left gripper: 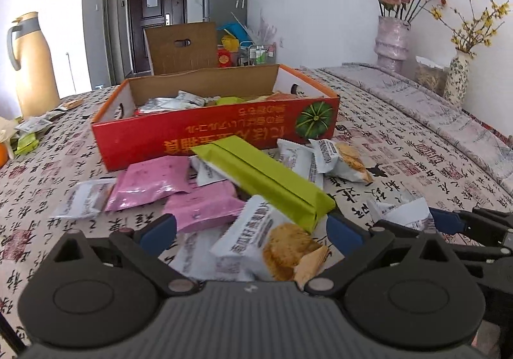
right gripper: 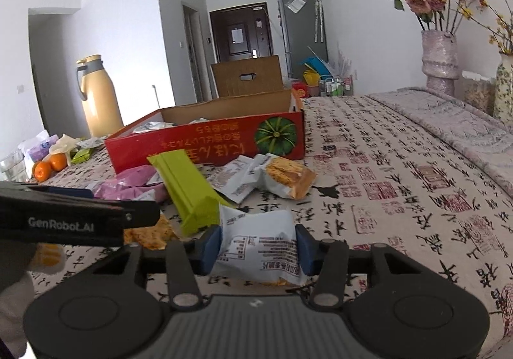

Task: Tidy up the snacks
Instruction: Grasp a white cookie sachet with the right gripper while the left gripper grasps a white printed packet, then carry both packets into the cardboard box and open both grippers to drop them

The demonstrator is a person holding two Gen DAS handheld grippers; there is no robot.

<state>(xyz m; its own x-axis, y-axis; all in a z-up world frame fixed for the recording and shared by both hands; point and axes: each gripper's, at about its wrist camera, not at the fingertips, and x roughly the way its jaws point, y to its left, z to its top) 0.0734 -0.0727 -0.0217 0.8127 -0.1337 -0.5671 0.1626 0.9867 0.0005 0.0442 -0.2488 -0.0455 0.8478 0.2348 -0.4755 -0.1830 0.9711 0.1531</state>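
A pile of snack packets lies on the patterned cloth in front of the red cardboard box (left gripper: 211, 137) (right gripper: 205, 144), which holds several packets. My left gripper (left gripper: 250, 230) is open over the pile, with a white cookie packet (left gripper: 256, 240) lying loose between its blue pads. A long green pack (left gripper: 266, 179) (right gripper: 189, 192) rests across pink packets (left gripper: 150, 182). My right gripper (right gripper: 258, 246) is shut on a white snack packet (right gripper: 259, 246), its pads pressing both sides. In the left wrist view that packet (left gripper: 404, 211) shows at the right edge. The left gripper's black body (right gripper: 80, 214) shows at the left of the right wrist view.
A yellow thermos jug (left gripper: 32, 64) and oranges (right gripper: 49, 166) sit at the far left. Two vases with flowers (left gripper: 392, 38) stand at the back right beside a folded blanket (right gripper: 449, 121). A brown carton (left gripper: 182, 48) stands behind the red box. A gloved hand (right gripper: 19, 291) shows low on the left.
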